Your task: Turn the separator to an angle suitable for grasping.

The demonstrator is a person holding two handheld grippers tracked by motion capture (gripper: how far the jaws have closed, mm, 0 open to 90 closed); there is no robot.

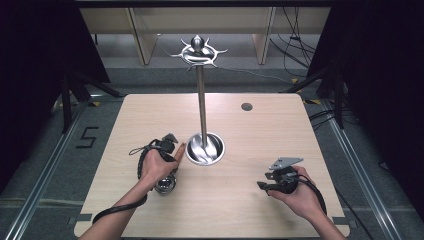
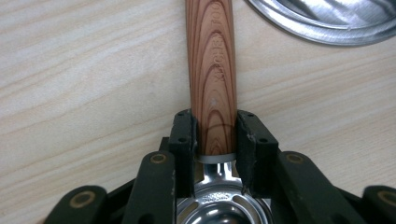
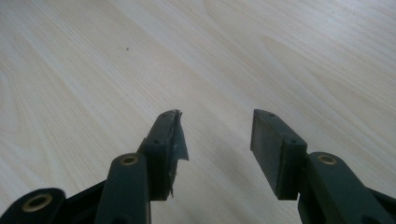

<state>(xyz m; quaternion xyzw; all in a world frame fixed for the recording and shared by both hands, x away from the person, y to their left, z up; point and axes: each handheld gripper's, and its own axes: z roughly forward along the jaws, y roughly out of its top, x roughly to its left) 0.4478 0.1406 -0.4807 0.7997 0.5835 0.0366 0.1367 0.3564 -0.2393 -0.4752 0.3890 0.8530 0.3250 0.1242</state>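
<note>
On the light wooden table (image 1: pixel 240 200), the person's left hand (image 1: pixel 156 167) holds the left gripper (image 1: pixel 167 145) at about 8 o'clock from the table's middle, its nose aimed toward 1 o'clock. In the left gripper view, the left gripper (image 2: pixel 215 133) has its jaws pinched on a wooden handle (image 2: pixel 212 70) that runs straight away toward 12 o'clock; faint lettering is stamped along the wood, too blurred to read in full. A metal collar joins the handle to a shiny steel utensil head (image 2: pixel 224 205) with cut-out slots at 6 o'clock between the jaw arms. In the high view that steel head (image 1: pixel 165 186) gleams just below the hand, while the handle tip (image 1: pixel 180 150) pokes out beside the gripper, just beside the stand's base.

At the table's centre stands a steel utensil stand (image 1: pixel 202 100): a round dished base (image 1: pixel 205 149), an upright pole, and a crown of curved hooks (image 1: pixel 199 51) at the top. The base's rim (image 2: pixel 327 23) shows at 1 o'clock in the left gripper view.

Toward 4 o'clock, the right hand (image 1: pixel 300 195) holds the right gripper (image 1: pixel 262 186), pointing toward 9 o'clock. In its own view the right gripper (image 3: pixel 217 135) has its jaws spread over bare wood, one pad's lining torn and curling.
</note>
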